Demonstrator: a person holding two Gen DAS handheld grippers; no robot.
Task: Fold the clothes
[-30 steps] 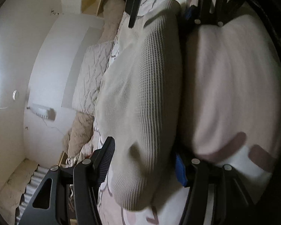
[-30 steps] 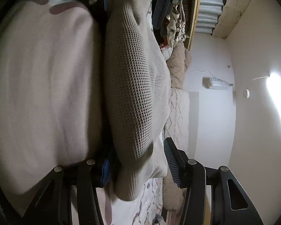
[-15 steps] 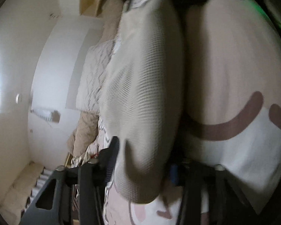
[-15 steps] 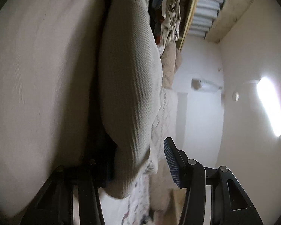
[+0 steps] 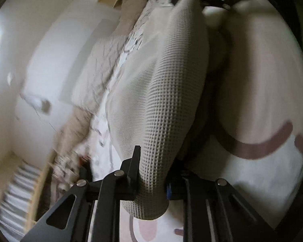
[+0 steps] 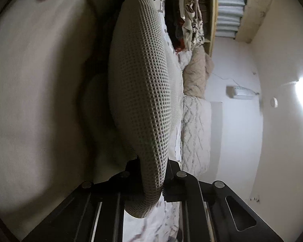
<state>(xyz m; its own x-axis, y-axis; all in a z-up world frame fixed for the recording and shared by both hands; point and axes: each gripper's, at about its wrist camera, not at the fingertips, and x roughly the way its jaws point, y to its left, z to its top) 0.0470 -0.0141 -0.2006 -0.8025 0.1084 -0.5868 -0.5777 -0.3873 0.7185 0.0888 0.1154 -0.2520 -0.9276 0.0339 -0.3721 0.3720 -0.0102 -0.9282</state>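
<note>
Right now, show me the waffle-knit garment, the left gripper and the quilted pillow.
waffle-knit garment (image 5: 171, 104), left wrist view, middle of the textured fold.
left gripper (image 5: 151, 181), left wrist view, midway between the fingertips clamping the fabric.
quilted pillow (image 6: 196, 133), right wrist view, its stitched face.

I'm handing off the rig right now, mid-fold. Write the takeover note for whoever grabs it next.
Left gripper: jaws shut on the waffle-knit garment.
Right gripper: jaws shut on the same garment's edge.
The garment is held between both grippers above the patterned bedspread; pillows lie at the bed's far end.
Done: both edges gripped.
Left: lay it down, finish the fold, release.
</note>
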